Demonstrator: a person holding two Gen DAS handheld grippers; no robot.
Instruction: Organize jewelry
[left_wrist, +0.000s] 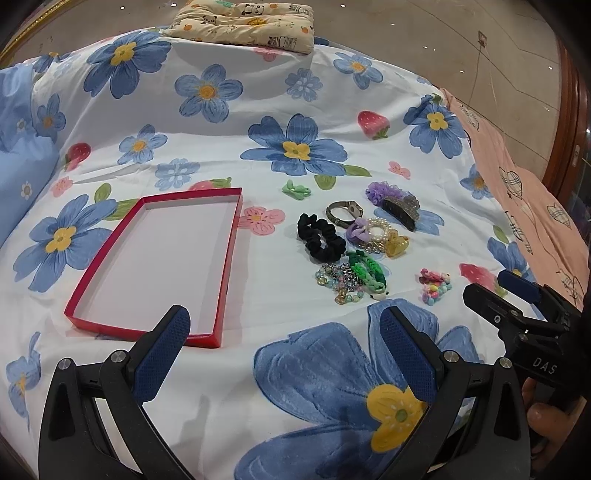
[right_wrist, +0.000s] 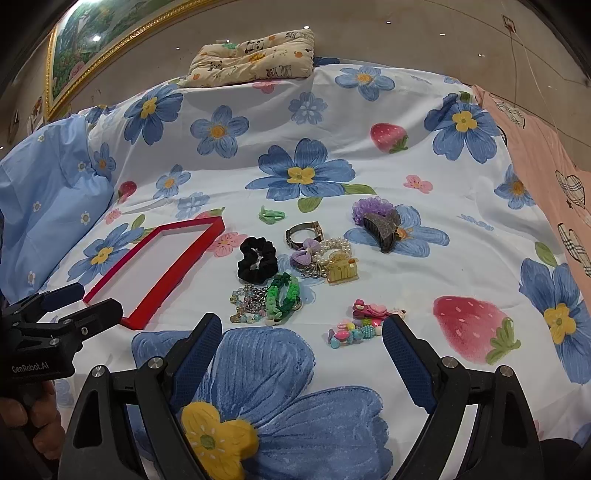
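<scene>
Our left gripper (left_wrist: 282, 325) and right gripper (right_wrist: 301, 334) both hover with jaws wide apart and nothing between them, low over the flowered bedsheet (left_wrist: 325, 373), as we prepare to organize jewelry. Just ahead of the right jaws lies a cluster of pastel bead clips (right_wrist: 356, 326), the nearest pickup, we judge. Beyond it sit a green braided band (right_wrist: 282, 297) touching a glass-bead bracelet (right_wrist: 247, 301), a black scrunchie (right_wrist: 257, 259), and a heap of pearl bracelet (right_wrist: 338, 248), purple bow (right_wrist: 305, 251) and yellow claw clip (right_wrist: 341, 272). Farther out rest a metal bangle (right_wrist: 303, 233), a dark claw clip (right_wrist: 382, 227) against a purple scrunchie (right_wrist: 365, 208), and a small green clip (right_wrist: 271, 215). The shallow red box (left_wrist: 155, 266) lies open and bare just beyond the left jaws, well apart from the pile, apparently set there to receive the pieces
</scene>
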